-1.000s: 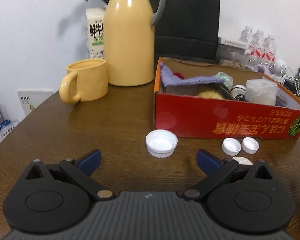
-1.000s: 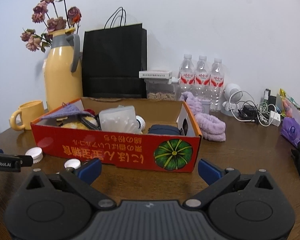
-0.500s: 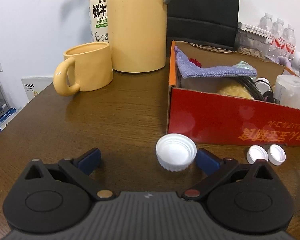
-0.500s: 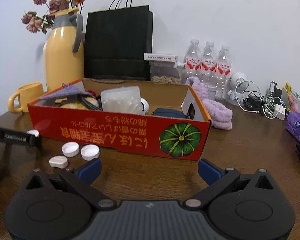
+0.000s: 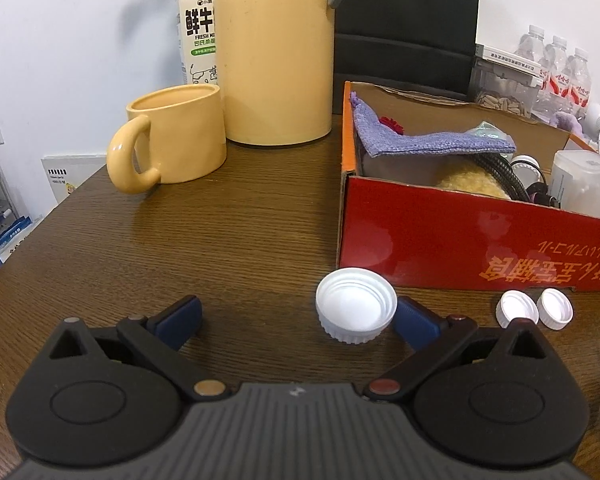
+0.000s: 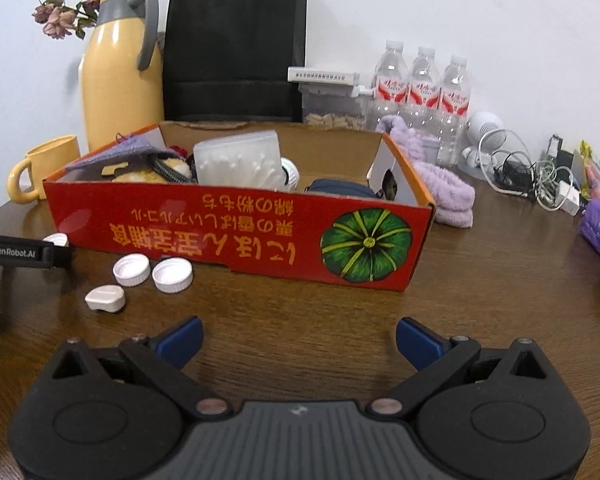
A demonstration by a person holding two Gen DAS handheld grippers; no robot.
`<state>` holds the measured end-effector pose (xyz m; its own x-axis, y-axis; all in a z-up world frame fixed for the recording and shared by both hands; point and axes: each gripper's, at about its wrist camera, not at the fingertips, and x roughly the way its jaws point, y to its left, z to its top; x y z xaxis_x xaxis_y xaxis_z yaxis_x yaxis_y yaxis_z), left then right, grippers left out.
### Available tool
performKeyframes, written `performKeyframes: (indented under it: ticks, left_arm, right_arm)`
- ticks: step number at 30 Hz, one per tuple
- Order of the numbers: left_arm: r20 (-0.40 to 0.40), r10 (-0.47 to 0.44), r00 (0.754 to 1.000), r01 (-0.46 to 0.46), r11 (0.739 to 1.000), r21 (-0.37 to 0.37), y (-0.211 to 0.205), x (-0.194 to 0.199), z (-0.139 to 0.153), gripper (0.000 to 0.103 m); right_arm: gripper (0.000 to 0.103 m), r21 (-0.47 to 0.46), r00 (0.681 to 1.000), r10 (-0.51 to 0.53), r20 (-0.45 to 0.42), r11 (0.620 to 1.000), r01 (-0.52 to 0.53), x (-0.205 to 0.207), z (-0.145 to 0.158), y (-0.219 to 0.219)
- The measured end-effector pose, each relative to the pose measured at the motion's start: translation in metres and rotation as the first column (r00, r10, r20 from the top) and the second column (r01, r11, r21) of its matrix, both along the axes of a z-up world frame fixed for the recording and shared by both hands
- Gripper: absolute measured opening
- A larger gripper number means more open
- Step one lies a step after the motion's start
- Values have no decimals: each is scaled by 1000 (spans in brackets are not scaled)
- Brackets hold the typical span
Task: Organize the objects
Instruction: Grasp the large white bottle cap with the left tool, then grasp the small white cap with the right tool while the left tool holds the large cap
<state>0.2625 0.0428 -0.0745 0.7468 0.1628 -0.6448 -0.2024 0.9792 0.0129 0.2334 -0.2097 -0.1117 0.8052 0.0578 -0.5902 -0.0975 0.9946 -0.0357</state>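
Here the left tongs [image 5: 296, 320] are hovering low over the wooden tabletop [image 5: 240, 220], spread wide and gripping nothing. The large white cap [image 5: 355, 310] is sitting between the blue pads, hard against the right one, with its hollow side facing up and its ribbed rim showing; being round, it has no long axis to speak of. It is lying just in front of the left end of the red box [image 5: 452, 236]. Off to its right, two small white caps [image 5: 534, 308] are resting side by side, hollow sides up too, close to the box front.

Behind, a yellow mug [image 5: 172, 142] is standing with its handle turned toward the camera, a yellow jug [image 5: 276, 52] beside it, and a milk carton [image 5: 198, 36] partly reading "FRESH MI".

In the right wrist view a black strap printed "GenRobot.AI" [image 6: 14, 251] is crossing the left edge. The right tongs [image 6: 298, 340] are likewise spread and empty, facing the box, whose upside-down yellow script and green pumpkin picture [image 6: 366, 243] are showing. A black paper bag [image 6: 234, 46], three water bottles [image 6: 422, 88] and tangled cables [image 6: 528, 176] are lining the white wall.
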Motion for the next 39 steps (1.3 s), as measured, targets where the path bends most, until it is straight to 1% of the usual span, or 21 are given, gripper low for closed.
performKeyframes:
  ticks: [4, 5, 7, 8, 9, 10, 14, 20, 26, 29, 31, 34, 37, 38, 39]
  left_arm:
    - [-3, -10, 1000, 10, 1000, 11, -2, 0, 1, 103]
    - [-4, -23, 1000, 23, 1000, 8, -3, -1, 1, 101]
    - [9, -48, 999, 48, 999, 4, -5, -3, 3, 88]
    - [22, -60, 998, 60, 998, 8, -7, -5, 4, 73]
    - [35, -70, 997, 70, 997, 12, -9, -7, 5, 51]
    - [45, -78, 996, 78, 997, 10, -10, -9, 6, 39]
    - [66, -91, 994, 92, 996, -17, -8, -14, 9, 41]
    - [150, -110, 983, 114, 993, -22, -6, -33, 26, 41]
    - [228, -131, 965, 139, 990, -22, -5, -54, 42, 41]
    - [248, -137, 959, 148, 989, -28, -1, -61, 46, 41]
    - [256, -138, 957, 151, 988, -32, 1, -64, 48, 41]
    - [264, -141, 954, 154, 988, -28, 3, -67, 50, 41]
    - [270, -140, 952, 153, 988, -24, 8, -70, 52, 41]
    - [272, -139, 952, 151, 988, -25, 9, -70, 51, 41]
    - [273, -137, 952, 150, 988, -27, 11, -70, 52, 41]
  right_arm:
    - [103, 4, 999, -13, -37, 1000, 13, 5, -3, -2]
    - [103, 8, 999, -18, -50, 1000, 18, 7, -5, -3]
    - [103, 30, 998, -22, -66, 999, 24, 8, -6, -5]
    - [103, 41, 997, -22, -70, 999, 25, 9, -7, -7]
    - [103, 47, 997, -23, -73, 999, 26, 9, -7, -8]
    - [103, 46, 997, -23, -73, 999, 26, 9, -7, -8]
    - [103, 48, 997, -16, -73, 999, 19, 10, -7, -11]
    - [103, 49, 997, -30, -74, 998, 34, 14, -8, -9]
    - [103, 50, 997, -32, -72, 998, 36, 16, -8, -5]
    - [103, 90, 997, -38, -61, 995, 44, 13, -6, 0]
    - [103, 111, 998, -23, -52, 993, 28, 9, -6, 8]
    - [103, 97, 999, -3, -32, 995, 6, 1, -4, 27]
    - [103, 90, 999, 39, -5, 995, -38, -7, -1, 47]
    - [102, 80, 999, 48, -2, 996, -48, -9, 0, 55]
    - [99, 74, 998, 55, -1, 996, -55, -10, 0, 61]
